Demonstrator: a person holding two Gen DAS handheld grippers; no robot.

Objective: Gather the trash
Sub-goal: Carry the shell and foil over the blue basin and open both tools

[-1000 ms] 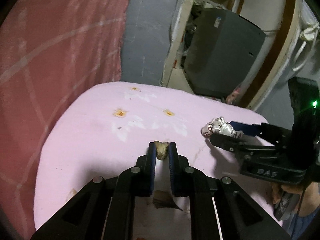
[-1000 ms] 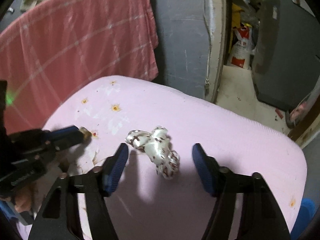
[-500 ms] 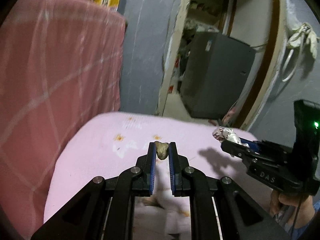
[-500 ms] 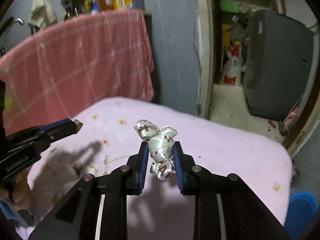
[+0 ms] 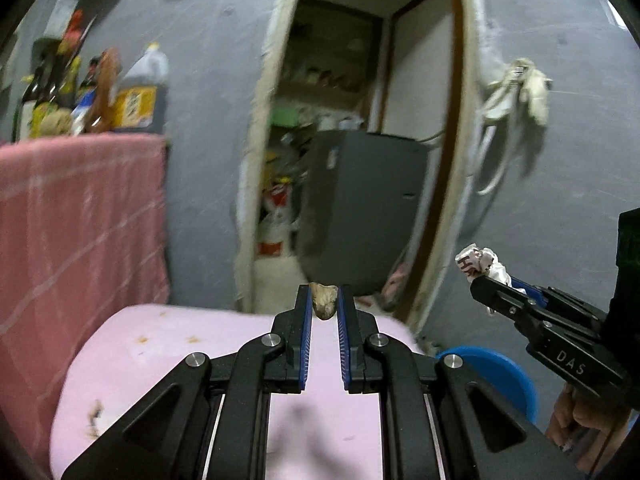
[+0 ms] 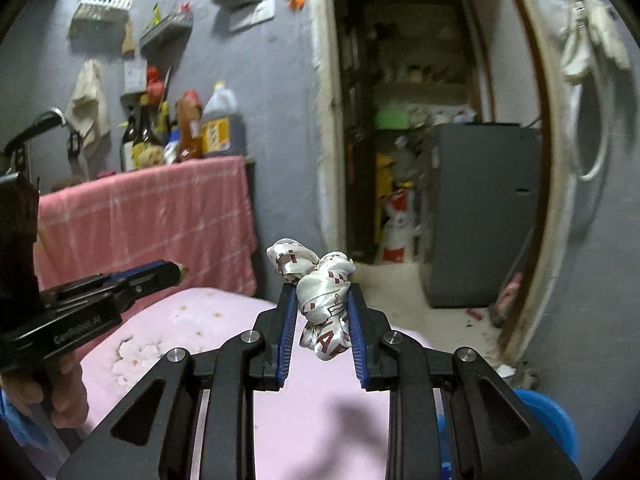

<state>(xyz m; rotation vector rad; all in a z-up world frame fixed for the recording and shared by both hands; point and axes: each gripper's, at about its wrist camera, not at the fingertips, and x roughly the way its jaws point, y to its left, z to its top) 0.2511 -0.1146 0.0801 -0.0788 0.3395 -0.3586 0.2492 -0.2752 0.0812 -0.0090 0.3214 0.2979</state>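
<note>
My left gripper (image 5: 324,300) is shut on a small tan scrap of trash (image 5: 324,299), pinched at its fingertips above the pink cushion (image 5: 168,364). My right gripper (image 6: 322,300) is shut on a crumpled white wrapper with red print (image 6: 320,300), also lifted off the cushion (image 6: 192,320). In the left wrist view the right gripper (image 5: 486,280) shows at the right with the wrapper (image 5: 480,262) sticking out of its tip. In the right wrist view the left gripper (image 6: 178,271) reaches in from the left, the tan scrap (image 6: 184,269) just showing at its tip.
A blue round container (image 5: 492,376) stands on the floor right of the cushion, also in the right wrist view (image 6: 552,416). A pink cloth (image 6: 160,216) covers a counter with bottles (image 6: 180,132). An open doorway (image 6: 420,200) with a dark grey cabinet (image 6: 484,208) lies ahead.
The right gripper closed on the white wrapper lying on the cushion. Both grippers then rose with their pieces and tipped up toward the doorway.
</note>
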